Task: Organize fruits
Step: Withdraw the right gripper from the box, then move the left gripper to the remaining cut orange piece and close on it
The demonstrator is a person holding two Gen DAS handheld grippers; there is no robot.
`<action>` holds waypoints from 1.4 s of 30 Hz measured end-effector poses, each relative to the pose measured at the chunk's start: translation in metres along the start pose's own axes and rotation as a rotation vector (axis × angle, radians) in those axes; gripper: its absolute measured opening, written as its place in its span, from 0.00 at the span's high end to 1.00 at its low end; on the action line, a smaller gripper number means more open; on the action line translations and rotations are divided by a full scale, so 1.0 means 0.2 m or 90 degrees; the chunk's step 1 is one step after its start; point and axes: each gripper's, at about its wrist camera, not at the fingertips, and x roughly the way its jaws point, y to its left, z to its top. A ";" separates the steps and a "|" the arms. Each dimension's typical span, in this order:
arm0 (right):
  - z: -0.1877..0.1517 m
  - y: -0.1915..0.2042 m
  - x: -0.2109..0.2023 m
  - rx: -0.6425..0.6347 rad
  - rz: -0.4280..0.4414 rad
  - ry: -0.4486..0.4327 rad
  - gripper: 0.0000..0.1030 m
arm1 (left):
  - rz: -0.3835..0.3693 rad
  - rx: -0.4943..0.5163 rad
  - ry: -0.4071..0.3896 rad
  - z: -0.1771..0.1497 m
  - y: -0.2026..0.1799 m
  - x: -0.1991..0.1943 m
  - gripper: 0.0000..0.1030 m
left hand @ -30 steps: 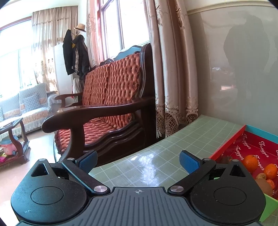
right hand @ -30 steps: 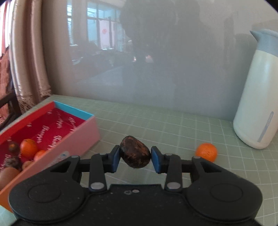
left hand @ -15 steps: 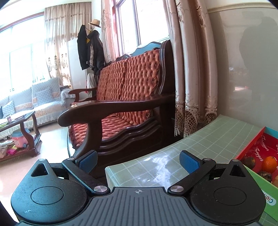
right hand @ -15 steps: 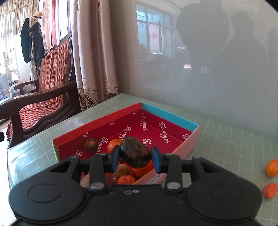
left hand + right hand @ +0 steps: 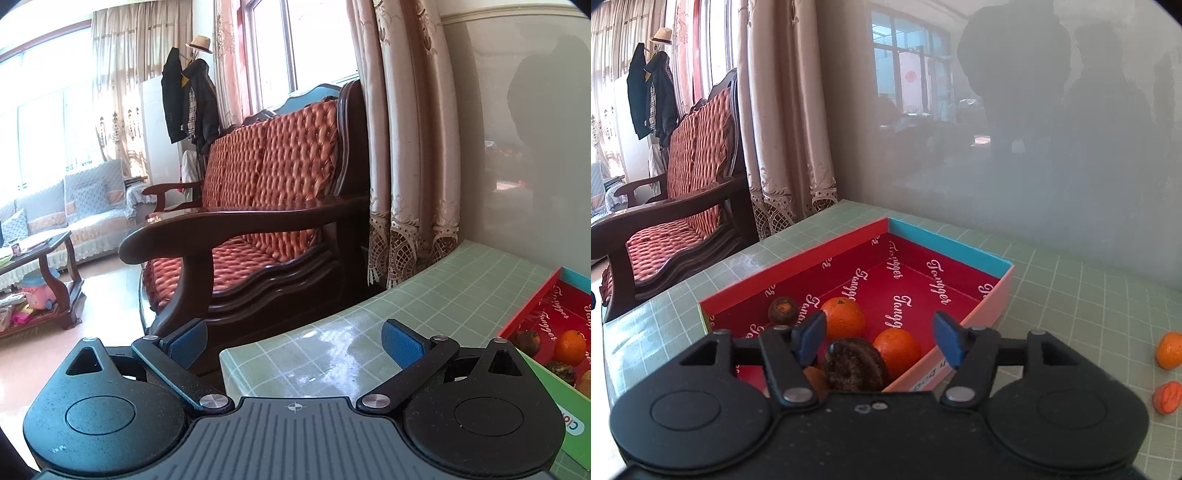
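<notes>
A red-lined box (image 5: pixel 945 254) sits on the green checked table and holds several fruits: two oranges (image 5: pixel 844 317), a small dark fruit (image 5: pixel 782 311) and a dark brown wrinkled fruit (image 5: pixel 855 365). My right gripper (image 5: pixel 881 338) is open above the box's near end, with the dark brown fruit lying below and between its fingers. Two orange fruits (image 5: pixel 1169 350) lie on the table at the right. My left gripper (image 5: pixel 293 341) is open and empty over the table's left edge; the box (image 5: pixel 532 314) shows at its right.
A wooden armchair with red quilted cushions (image 5: pixel 258 206) stands just off the table's left edge. A curtain (image 5: pixel 402 147) hangs beside it. A glossy grey wall (image 5: pixel 1034 129) runs behind the table.
My right gripper opened and let go of the dark brown fruit, which now lies in the box. The left gripper view has swung further left, away from the box.
</notes>
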 end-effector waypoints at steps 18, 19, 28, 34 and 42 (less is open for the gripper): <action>0.04 -0.14 -0.23 0.022 -0.075 -0.048 0.21 | -0.042 0.039 -0.013 -0.01 -0.21 -0.13 0.03; 0.04 -0.16 -0.24 0.025 -0.082 -0.048 0.21 | -0.045 0.041 -0.015 -0.01 -0.23 -0.14 0.03; -0.02 -0.40 -0.39 0.068 -0.146 -0.058 0.20 | -0.095 0.073 -0.044 -0.03 -0.42 -0.27 0.03; -0.09 -0.58 -0.51 0.114 -0.191 -0.067 0.18 | -0.125 0.095 -0.059 -0.04 -0.53 -0.35 0.03; -0.21 -0.81 -0.72 0.175 -0.267 -0.081 0.15 | -0.177 0.107 -0.072 -0.06 -0.66 -0.46 0.03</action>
